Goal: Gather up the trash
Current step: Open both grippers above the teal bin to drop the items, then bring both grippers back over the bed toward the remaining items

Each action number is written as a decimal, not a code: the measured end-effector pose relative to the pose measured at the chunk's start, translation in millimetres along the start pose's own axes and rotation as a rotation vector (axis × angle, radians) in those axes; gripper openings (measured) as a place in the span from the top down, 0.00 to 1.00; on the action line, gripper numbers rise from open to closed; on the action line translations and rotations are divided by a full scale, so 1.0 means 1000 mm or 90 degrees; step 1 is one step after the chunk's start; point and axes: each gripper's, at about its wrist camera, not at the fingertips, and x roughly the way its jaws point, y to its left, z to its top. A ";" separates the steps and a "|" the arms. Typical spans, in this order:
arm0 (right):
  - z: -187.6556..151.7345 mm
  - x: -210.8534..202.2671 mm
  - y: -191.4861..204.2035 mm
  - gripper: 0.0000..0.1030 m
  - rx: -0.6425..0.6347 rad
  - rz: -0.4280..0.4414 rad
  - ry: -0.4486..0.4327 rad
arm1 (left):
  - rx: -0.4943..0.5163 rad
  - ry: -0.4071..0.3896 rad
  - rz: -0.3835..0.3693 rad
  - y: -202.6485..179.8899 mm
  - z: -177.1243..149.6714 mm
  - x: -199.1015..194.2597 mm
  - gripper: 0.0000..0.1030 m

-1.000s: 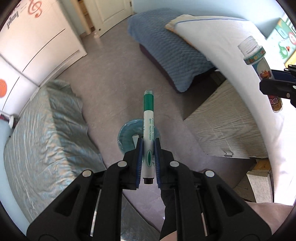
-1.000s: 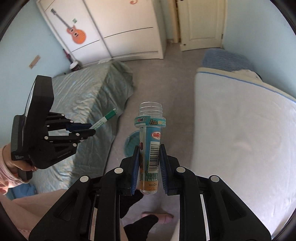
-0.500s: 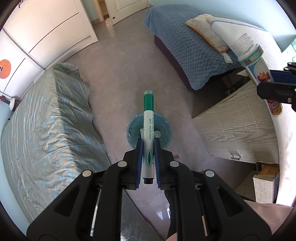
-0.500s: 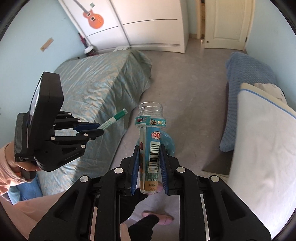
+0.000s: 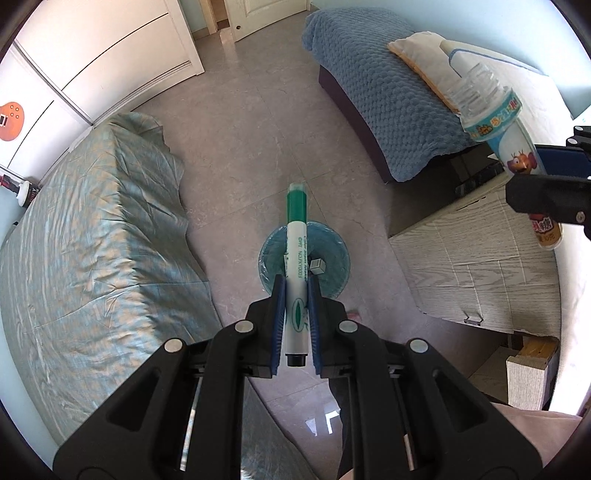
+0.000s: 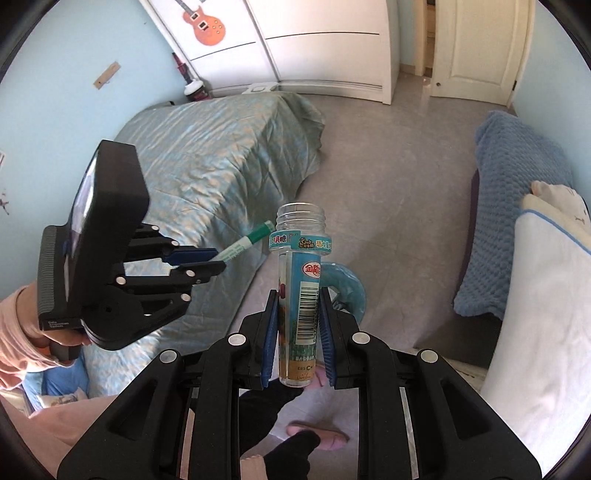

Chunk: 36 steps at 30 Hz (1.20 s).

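Left gripper, pointed steeply down at the floor, its blue pads clamped on the white barrel of a green-capped marker; the cap end projects forward past the fingertips and lies, in the left wrist view, over the rim of a round blue-lined trash bin standing on the grey tiled floor. A small grey block lies inside the bin. Right gripper, closed on the lower body of a clear, uncapped plastic bottle bearing a colourful label and barcode; the bottle stands upright between the pads, its open neck uppermost. In the right wrist view part of the bin shows just behind and to the right of the bottle, and the left gripper with its marker is at the left, held by a hand in a pink sleeve. A bed with a teal-and-gold cover occupies the left of the scene; a blue quilted blanket and a white mattress lie to the right. A white wardrobe with a guitar decal and a door close the far side.
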 end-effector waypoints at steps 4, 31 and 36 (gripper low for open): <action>0.005 -0.002 -0.001 0.71 -0.001 0.015 0.001 | 0.011 -0.001 0.002 -0.002 0.005 0.003 0.71; -0.012 -0.022 -0.012 0.28 0.039 -0.011 -0.019 | 0.014 -0.004 0.047 -0.003 -0.003 -0.002 0.16; -0.016 -0.025 -0.012 0.24 0.043 -0.012 -0.022 | 0.016 -0.014 0.051 -0.007 -0.005 -0.006 0.13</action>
